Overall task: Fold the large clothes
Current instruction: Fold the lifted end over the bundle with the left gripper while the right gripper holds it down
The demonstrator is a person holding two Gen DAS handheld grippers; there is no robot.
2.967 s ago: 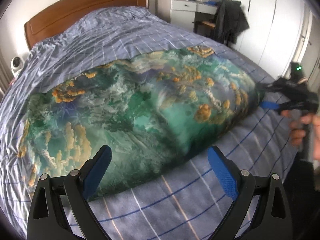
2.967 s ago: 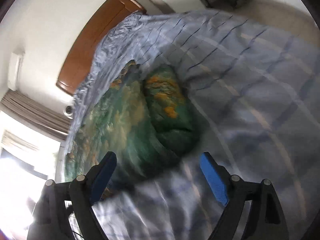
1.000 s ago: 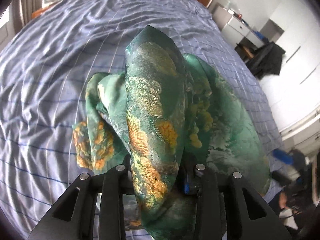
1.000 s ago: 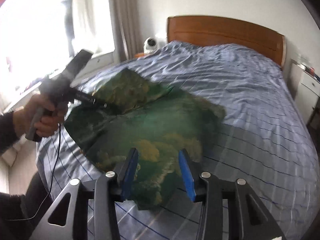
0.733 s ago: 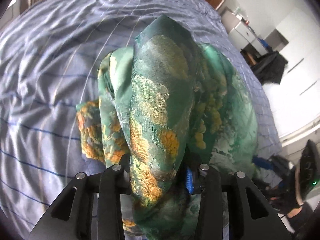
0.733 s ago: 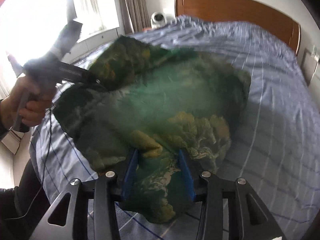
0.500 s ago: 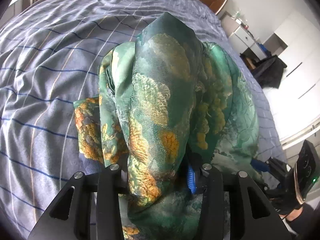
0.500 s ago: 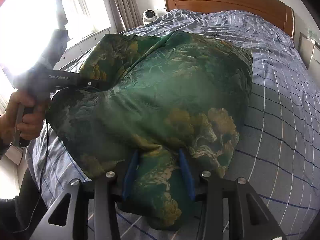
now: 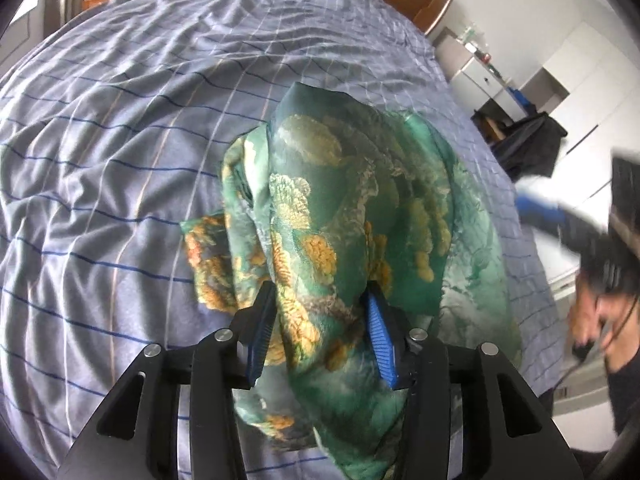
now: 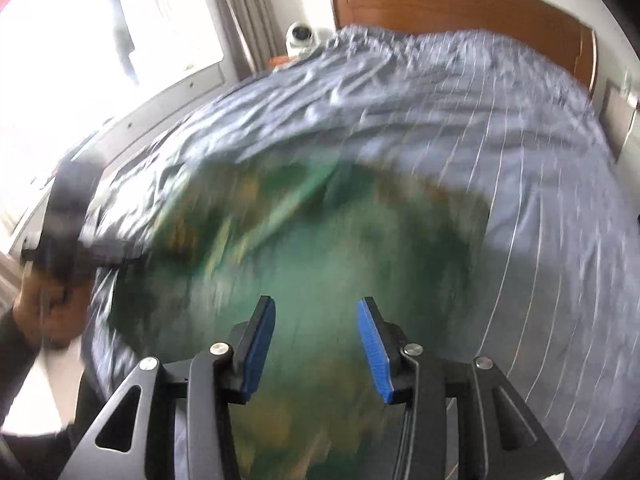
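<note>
One green garment [image 9: 352, 216] — lettering unreadable.

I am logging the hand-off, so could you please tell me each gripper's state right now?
Left gripper: open, jaws have just been opening, green garment between them.
Right gripper: jaws apart over the blurred garment; a grip cannot be told.

Glossy green garment [image 9: 360, 208]; matt cotton bedspread [image 9: 120, 140].
</note>
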